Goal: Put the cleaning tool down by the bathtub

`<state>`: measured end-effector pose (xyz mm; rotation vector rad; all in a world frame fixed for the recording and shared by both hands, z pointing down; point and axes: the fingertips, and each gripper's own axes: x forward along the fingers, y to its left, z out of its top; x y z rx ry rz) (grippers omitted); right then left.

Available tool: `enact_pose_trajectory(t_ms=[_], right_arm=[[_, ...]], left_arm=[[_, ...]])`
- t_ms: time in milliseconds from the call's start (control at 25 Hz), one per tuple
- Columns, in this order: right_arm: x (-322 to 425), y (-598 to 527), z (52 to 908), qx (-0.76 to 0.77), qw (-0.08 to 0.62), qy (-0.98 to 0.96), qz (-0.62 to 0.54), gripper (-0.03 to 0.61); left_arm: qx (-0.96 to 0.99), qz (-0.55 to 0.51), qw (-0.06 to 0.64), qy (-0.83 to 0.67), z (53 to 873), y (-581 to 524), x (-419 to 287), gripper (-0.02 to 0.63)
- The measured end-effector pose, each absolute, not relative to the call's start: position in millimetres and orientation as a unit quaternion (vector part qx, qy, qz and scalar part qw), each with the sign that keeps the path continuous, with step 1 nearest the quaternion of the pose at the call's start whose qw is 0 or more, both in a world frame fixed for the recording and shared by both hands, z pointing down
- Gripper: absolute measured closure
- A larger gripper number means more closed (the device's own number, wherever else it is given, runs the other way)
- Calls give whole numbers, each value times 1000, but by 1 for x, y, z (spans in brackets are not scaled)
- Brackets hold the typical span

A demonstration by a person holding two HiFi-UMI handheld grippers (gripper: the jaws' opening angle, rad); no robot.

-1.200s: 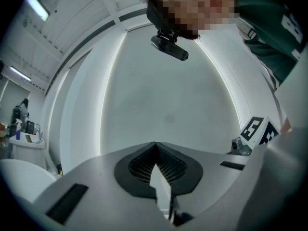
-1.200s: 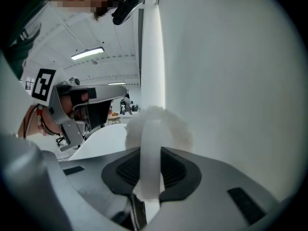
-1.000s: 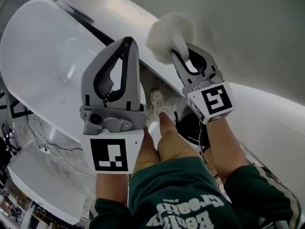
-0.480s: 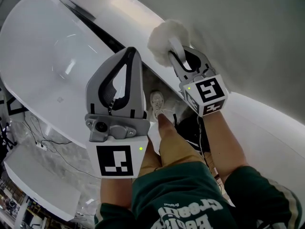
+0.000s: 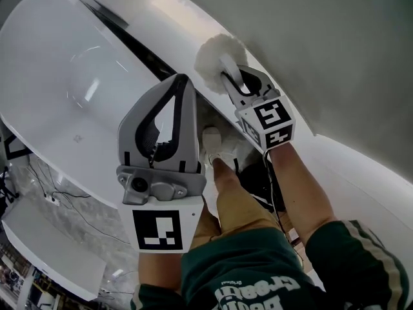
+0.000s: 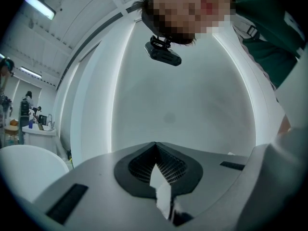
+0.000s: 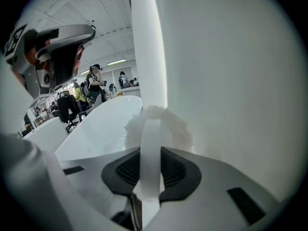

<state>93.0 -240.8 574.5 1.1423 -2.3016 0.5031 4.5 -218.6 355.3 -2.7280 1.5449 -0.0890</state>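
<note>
Slowly lower cleaning tool (image 5: 211,55), R gripper (image 5: 233,77) jaws pinching its handle (image 7: 150,153), beside bathtub (image 5: 58,70) edge; L gripper (image 5: 179,82) jaws pressed together, empty.

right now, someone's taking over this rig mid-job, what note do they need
Left gripper: shut, empty.
Right gripper: shut on the white handle of the tool. The fluffy head points away from the person, close to the wall.
Tub: below and to the left in the head view.
Done: the tool is in hand, up in the air near the tub's end.
Left: lower it and set it down by the tub, probably in the gap between tub and wall, then open the right gripper.
</note>
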Motion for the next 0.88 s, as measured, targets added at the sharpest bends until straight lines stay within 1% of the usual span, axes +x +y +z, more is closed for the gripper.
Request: enact_pose_trajectory(t_ms=[320,520,720,880], right_arm=[[91,-249,621,404,296,-841,204,488],[87,-259,648,396,317,-834,216,488],[82,-271,678,383,340,-830,221,488],[81,-275,698,377,359,-821,234,488]], left_arm=[[-871,-21,-6,491,364,-223,0,612],[-876,-25,6,481,365,-230,3,612],[-873,-51,20,485,378,-229,-4,612],[-867,-53,4,496,384,-223,-14,612]])
